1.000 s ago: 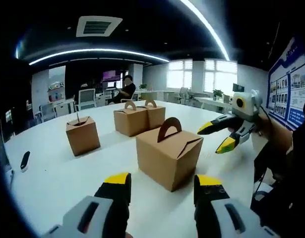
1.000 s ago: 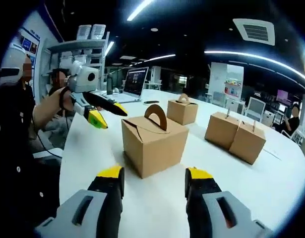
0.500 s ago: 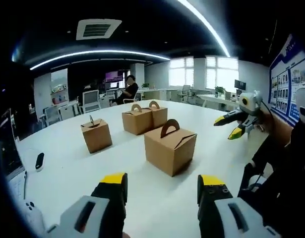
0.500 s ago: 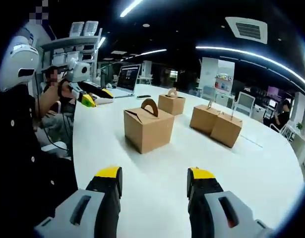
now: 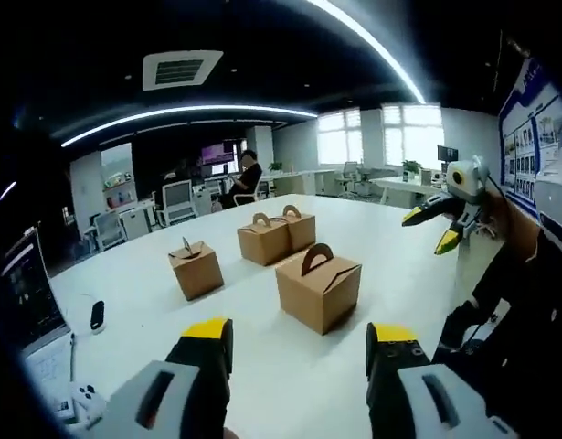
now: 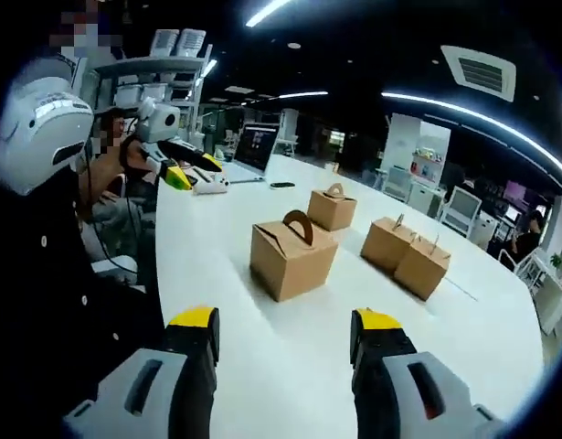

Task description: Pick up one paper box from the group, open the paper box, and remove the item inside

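Note:
Several brown paper boxes with arched handles stand on a white table (image 5: 262, 366). The nearest box (image 5: 318, 287) (image 6: 292, 255) sits closed, ahead of both grippers. A single box (image 5: 196, 269) (image 6: 333, 207) stands apart, and a touching pair (image 5: 277, 236) (image 6: 406, 255) lies farther off. My left gripper (image 5: 299, 352) is open and empty, well short of the nearest box; it also shows in the right gripper view (image 6: 187, 165), held in a hand. My right gripper (image 6: 284, 340) is open and empty too, and appears raised at the right of the left gripper view (image 5: 436, 225).
A laptop (image 6: 253, 151) and a dark phone (image 6: 282, 185) lie on the table's far side. Another dark phone (image 5: 97, 315) and a white controller (image 5: 79, 400) lie at the left. A person in dark clothes (image 6: 52, 274) stands close. Office chairs (image 5: 178, 198) and a seated person (image 5: 244, 178) are beyond.
Both grippers have pulled back and up from the nearest box, which now looks smaller and farther away. The boxes have not moved. Both stay open.

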Motion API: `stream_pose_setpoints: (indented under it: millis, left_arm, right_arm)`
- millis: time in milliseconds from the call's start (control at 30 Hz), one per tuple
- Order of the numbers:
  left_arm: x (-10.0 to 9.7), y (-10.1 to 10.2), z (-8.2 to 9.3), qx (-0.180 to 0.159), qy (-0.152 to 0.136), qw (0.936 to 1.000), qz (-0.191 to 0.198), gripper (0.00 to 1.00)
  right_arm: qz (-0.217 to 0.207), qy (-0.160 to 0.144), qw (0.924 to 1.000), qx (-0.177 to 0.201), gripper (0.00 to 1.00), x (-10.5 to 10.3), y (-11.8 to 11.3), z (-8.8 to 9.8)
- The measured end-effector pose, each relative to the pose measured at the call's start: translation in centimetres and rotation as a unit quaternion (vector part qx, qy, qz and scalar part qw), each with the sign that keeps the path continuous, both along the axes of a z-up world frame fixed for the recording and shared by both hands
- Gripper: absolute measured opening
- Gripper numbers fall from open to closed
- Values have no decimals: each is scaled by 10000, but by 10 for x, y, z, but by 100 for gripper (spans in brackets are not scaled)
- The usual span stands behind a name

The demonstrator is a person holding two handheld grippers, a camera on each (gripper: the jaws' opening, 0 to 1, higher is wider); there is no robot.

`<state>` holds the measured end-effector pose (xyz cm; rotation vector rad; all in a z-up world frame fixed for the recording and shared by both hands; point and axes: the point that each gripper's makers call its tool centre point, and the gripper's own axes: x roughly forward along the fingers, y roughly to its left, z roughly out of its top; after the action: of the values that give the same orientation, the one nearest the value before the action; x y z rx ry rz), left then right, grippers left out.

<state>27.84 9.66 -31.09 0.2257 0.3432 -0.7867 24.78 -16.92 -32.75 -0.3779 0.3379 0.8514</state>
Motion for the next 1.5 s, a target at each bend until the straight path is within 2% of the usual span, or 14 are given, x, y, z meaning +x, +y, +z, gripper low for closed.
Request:
stream_pose_setpoints:
  millis: [167, 500, 533, 633, 700, 800, 933, 1167, 1300, 1500]
  left_arm:
    - [4, -9, -8, 41, 84, 9999, -94, 60]
    - [3, -44, -16, 135, 169, 9986, -488, 60]
    - [3, -45, -16, 138, 175, 9985, -500, 60]
    - [-2, -48, -15, 116, 204, 9981, -573, 60]
    - [-6, -48, -14, 99, 207, 9981, -577, 60]
    - [-8, -44, -16, 154, 223, 9983, -524, 60]
    - [-8, -41, -18, 157, 267, 9985, -453, 59]
    - [-8, -40, -23, 177, 334, 9985, -391, 59]
    - [-8, -40, -26, 157, 363, 9986, -362, 59]
    - [-9, -39, -32, 108, 426, 9985, -338, 59]
  right_arm:
    - [113, 11, 9999, -91, 62, 8, 3, -10]
    - [679, -55, 9976, -91, 71, 57, 36, -20]
    - [774, -85, 9969, -55, 72, 63, 41, -20]
    - [1391, -503, 9887, 254, 80, 74, 61, -12]
    - [1372, -245, 9893, 432, 83, 85, 63, -20]
    - [1485, -315, 9870, 522, 83, 104, 69, -26]
    - [1743, -179, 9817, 749, 85, 118, 81, -34]
    - [2092, 23, 9747, 787, 86, 124, 97, -51]
    - [2275, 57, 9717, 634, 88, 122, 100, -58]
    - [2374, 165, 9684, 748, 79, 120, 103, -56]
